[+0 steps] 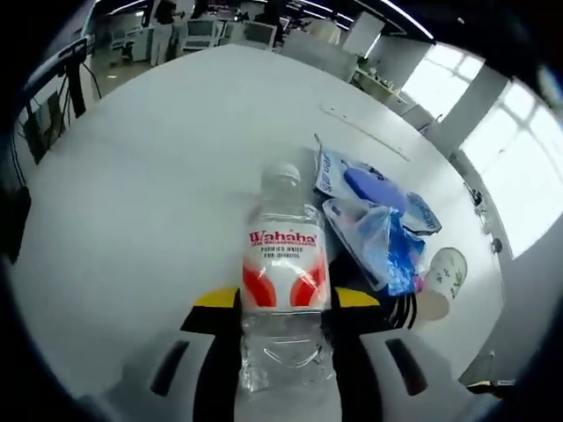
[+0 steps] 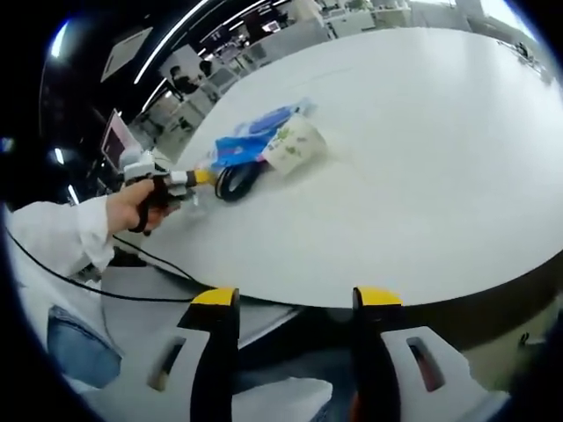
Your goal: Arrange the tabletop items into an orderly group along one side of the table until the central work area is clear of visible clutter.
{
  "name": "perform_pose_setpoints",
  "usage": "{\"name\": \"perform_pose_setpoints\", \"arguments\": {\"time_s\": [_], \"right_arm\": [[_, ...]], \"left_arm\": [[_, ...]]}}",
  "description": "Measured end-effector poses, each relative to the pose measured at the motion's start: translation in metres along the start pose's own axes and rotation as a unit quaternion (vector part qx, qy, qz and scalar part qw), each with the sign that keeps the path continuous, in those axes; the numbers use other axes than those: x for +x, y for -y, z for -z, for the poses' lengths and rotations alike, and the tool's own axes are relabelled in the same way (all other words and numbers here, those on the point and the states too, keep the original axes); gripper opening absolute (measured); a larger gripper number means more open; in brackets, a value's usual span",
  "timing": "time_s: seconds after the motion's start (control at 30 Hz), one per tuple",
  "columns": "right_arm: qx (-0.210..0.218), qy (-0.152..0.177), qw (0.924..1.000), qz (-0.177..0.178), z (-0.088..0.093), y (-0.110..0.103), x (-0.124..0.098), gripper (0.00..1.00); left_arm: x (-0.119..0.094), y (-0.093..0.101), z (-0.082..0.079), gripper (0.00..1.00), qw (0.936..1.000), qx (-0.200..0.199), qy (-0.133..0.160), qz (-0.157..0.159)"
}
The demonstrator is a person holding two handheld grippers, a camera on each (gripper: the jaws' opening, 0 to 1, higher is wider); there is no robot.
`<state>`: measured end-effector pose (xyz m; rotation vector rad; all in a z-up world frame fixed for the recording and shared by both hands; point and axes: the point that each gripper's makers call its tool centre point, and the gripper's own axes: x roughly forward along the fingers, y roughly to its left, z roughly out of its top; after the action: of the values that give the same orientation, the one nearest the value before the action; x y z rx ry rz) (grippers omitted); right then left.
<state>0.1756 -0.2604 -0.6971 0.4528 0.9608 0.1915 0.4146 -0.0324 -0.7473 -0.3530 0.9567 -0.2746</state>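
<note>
Left gripper [image 1: 286,330]: jaws pinching a clear water bottle [image 1: 285,290] w/ red-and-white label, grip set low on the body, below the label. Bottle is carried lengthwise along the jaws, cap pointing away. Judgement: the low grip keeps it steady for setting down next to the pile.

Landmark: the paper cup [image 1: 442,280], white w/ a green print, on its side on the white table [image 1: 158,193].
- Blue-and-white plastic packets [image 1: 374,215] lie touching the cup.
- Black cable [image 1: 403,308] coiled just beside the cup; in the right gripper view it sits on the side toward the left gripper.
- Bottle is near the cup, at the cluster's edge; cannot tell if it touches the table.

Right gripper [image 2: 295,343]: jaws spread apart, nothing between them, held off the table's edge, well apart from the cup. Prob. waiting its turn.

Person's hand [image 2: 141,204] grips the left gripper's handle near the table edge.

Task status (judgement): items already bunched at one side; table beyond the cup bare. Bottle placement is what remains.
</note>
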Motion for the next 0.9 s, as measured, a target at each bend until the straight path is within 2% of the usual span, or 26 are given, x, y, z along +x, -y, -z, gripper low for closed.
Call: {"name": "perform_pose_setpoints", "arguments": {"time_s": [0.17,0.27,0.3,0.47,0.6,0.8,0.83,0.9], "right_arm": [[-0.01,-0.001,0.9999,-0.009,-0.007,-0.007,0.007,0.49],[-0.019,0.0,0.9997,-0.014,-0.012,-0.012,0.01,0.49],[-0.021,-0.001,0.9996,-0.016,-0.013,-0.013,0.01,0.49],[-0.033,-0.007,0.9991,-0.026,-0.013,-0.02,0.016,0.49],[-0.025,0.0,0.9987,-0.045,-0.017,-0.029,0.02,0.49],[0.012,0.031,0.9951,-0.094,-0.043,-0.053,0.027,0.51],[0.025,0.043,0.9921,-0.115,-0.056,-0.067,0.028,0.52],[0.035,0.057,0.9893,-0.13,-0.071,-0.075,0.03,0.53]], "left_arm": [[-0.008,-0.001,-0.001,0.36,0.9958,-0.079,0.019,0.042],[-0.014,-0.002,-0.006,0.36,0.9907,-0.109,0.046,0.067],[-0.017,-0.003,-0.005,0.36,0.9903,-0.114,0.046,0.066],[-0.027,-0.001,-0.007,0.35,0.9877,-0.11,0.058,0.094],[-0.035,0.003,-0.013,0.35,0.9821,-0.124,0.079,0.117],[-0.046,0.007,-0.017,0.35,0.9781,-0.122,0.099,0.136],[-0.049,0.009,-0.019,0.35,0.9759,-0.124,0.108,0.144],[-0.054,0.012,-0.022,0.35,0.9742,-0.118,0.117,0.152]]}}
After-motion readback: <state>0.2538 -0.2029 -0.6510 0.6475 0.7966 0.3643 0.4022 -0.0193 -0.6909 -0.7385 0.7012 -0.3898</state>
